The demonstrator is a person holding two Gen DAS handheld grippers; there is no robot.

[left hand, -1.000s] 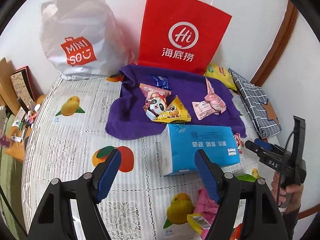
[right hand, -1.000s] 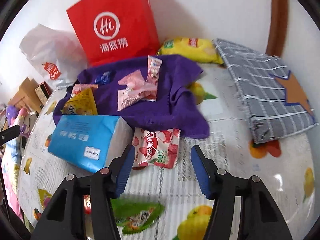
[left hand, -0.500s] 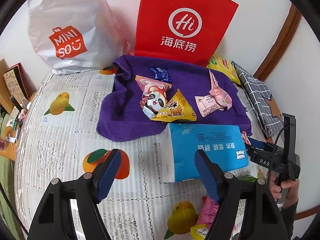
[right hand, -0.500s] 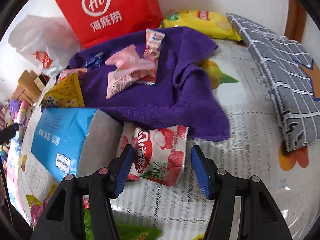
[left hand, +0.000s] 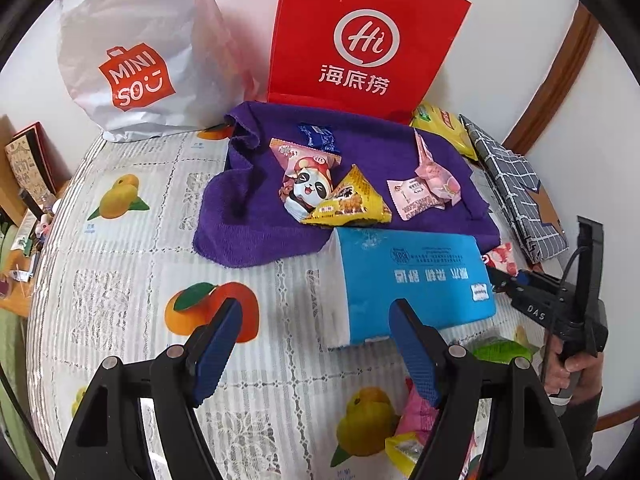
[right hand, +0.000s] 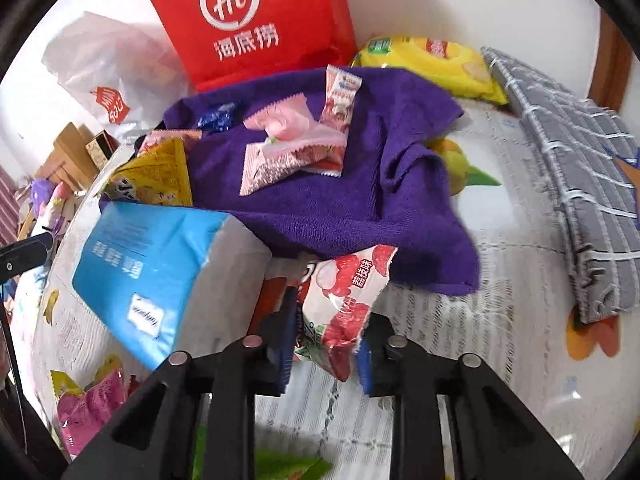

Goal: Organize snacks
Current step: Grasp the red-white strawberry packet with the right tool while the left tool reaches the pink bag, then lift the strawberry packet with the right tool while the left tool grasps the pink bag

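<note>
My right gripper (right hand: 326, 344) is shut on a red and white lychee snack packet (right hand: 348, 300) at the near edge of the purple towel (right hand: 312, 208). The packet shows in the left wrist view (left hand: 500, 258) beside the right gripper (left hand: 506, 278). Several snacks lie on the towel (left hand: 248, 208): a panda packet (left hand: 308, 184), a yellow triangular packet (left hand: 352, 200), pink packets (left hand: 428, 188) and a blue sweet (left hand: 318, 136). My left gripper (left hand: 316, 336) is open and empty above the tablecloth, near a blue tissue pack (left hand: 412, 276).
A red paper bag (left hand: 360, 40) and a white Miniso bag (left hand: 136, 64) stand against the back wall. A yellow crisp bag (right hand: 432, 64) and a grey checked cloth (right hand: 572, 168) lie at the right. Loose pink, yellow and green packets (left hand: 416, 420) lie near the front edge.
My right gripper moved forward onto the lychee packet and closed on it. My left gripper drifted slightly closer to the towel and stayed open.
</note>
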